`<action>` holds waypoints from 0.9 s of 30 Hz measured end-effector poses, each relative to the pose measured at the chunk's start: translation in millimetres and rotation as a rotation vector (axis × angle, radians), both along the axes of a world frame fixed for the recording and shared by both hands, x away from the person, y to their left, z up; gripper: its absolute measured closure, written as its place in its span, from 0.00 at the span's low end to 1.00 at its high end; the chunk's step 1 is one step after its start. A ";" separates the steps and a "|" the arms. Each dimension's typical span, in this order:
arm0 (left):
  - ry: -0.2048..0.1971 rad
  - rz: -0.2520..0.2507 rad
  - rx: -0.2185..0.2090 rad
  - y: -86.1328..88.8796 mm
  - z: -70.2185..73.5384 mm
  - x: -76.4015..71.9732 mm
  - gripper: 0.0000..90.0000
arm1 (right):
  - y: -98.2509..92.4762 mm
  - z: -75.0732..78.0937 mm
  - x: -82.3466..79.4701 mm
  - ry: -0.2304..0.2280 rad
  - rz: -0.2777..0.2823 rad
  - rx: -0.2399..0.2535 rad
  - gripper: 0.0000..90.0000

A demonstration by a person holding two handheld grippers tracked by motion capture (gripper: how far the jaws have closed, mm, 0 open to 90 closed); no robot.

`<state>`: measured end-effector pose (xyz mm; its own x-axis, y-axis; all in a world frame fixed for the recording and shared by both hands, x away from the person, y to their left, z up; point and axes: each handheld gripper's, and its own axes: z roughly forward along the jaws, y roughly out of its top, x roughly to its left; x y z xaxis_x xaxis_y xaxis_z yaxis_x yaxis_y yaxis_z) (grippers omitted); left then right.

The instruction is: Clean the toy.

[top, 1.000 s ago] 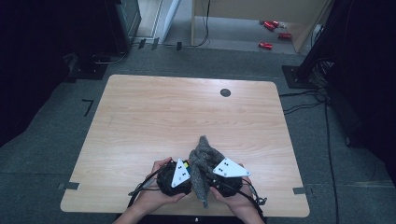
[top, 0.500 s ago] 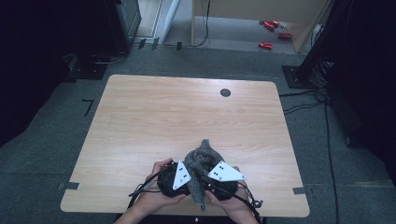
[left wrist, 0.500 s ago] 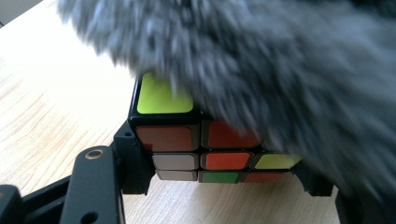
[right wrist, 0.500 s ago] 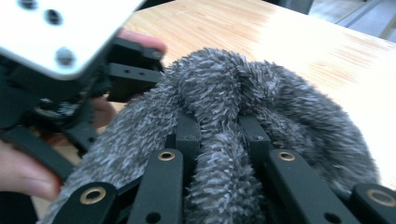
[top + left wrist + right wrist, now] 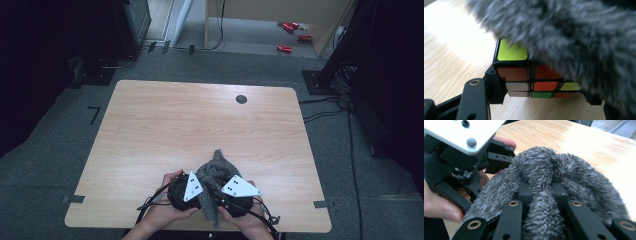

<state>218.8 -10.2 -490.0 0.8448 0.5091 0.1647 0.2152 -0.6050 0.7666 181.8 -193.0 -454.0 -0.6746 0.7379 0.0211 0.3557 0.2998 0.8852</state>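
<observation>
A colour-tiled puzzle cube (image 5: 531, 77) sits between the jaws of my left gripper (image 5: 544, 91), which is shut on its two sides just above the table. A grey fuzzy cloth (image 5: 579, 37) drapes over the cube's top and right side. My right gripper (image 5: 542, 188) is shut on a fold of this cloth (image 5: 554, 170), pressing it toward the left gripper (image 5: 474, 162) close by. In the high view both grippers, left (image 5: 189, 192) and right (image 5: 235, 192), meet at the table's near edge with the cloth (image 5: 215, 172) bunched between and over them.
The wooden table (image 5: 200, 125) stretches away beyond the hands, with a dark round grommet (image 5: 241, 99) near its far edge. Red cans (image 5: 285, 48) lie on the floor behind. Cables (image 5: 155, 200) trail from the grippers at the near edge.
Both grippers have shifted slightly toward the near edge and closer together. The cloth stays bunched over the cube.
</observation>
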 end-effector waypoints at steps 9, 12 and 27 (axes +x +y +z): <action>-0.015 -0.024 -0.001 1.1 -0.2 -0.2 0.39 | -10.6 -0.2 8.6 0.016 -0.049 0.019 0.84; 0.007 -0.041 -0.054 11.3 2.0 4.5 0.39 | -22.5 2.4 11.2 0.020 -0.068 0.055 0.84; 0.077 -0.259 -0.305 47.5 11.8 9.8 0.39 | -32.9 10.4 5.3 -0.051 0.007 0.169 0.84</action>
